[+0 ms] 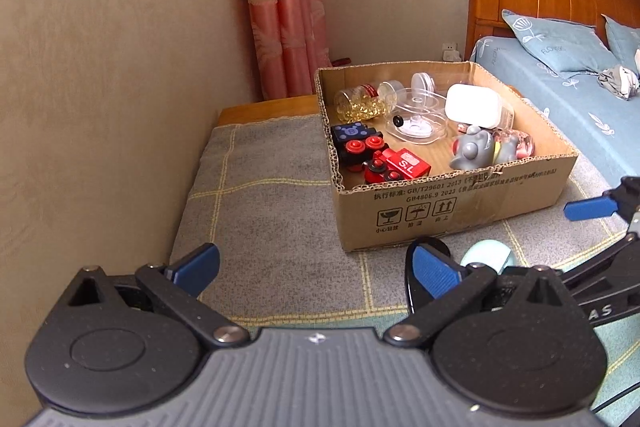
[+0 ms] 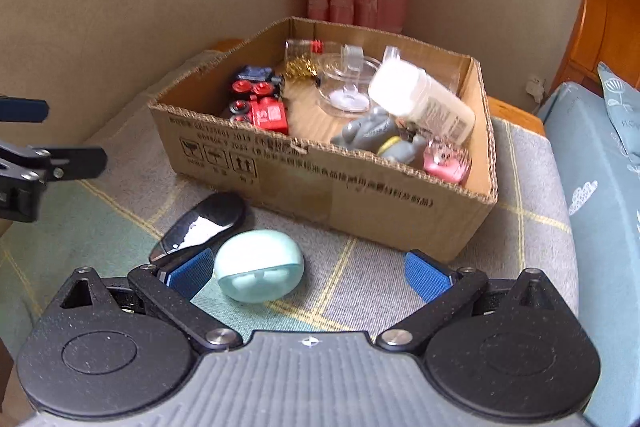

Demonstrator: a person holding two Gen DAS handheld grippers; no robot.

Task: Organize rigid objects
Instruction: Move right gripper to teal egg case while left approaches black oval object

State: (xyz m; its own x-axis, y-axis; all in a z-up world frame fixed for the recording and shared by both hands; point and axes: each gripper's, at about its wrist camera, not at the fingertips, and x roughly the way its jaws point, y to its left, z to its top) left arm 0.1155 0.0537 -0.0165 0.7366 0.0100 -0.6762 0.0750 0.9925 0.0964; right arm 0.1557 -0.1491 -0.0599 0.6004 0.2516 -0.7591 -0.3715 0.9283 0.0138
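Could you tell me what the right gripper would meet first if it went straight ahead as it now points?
Probably the box: its near wall lies across the right gripper's line. The mint case sits left of centre, by the left finger.

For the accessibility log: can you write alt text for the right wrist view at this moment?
The open right gripper hovers low over a grey checked mat, with a pale green oval case and a glossy black case just ahead of its left finger. Behind them a cardboard box holds red toy trains, a grey elephant figure and clear containers.
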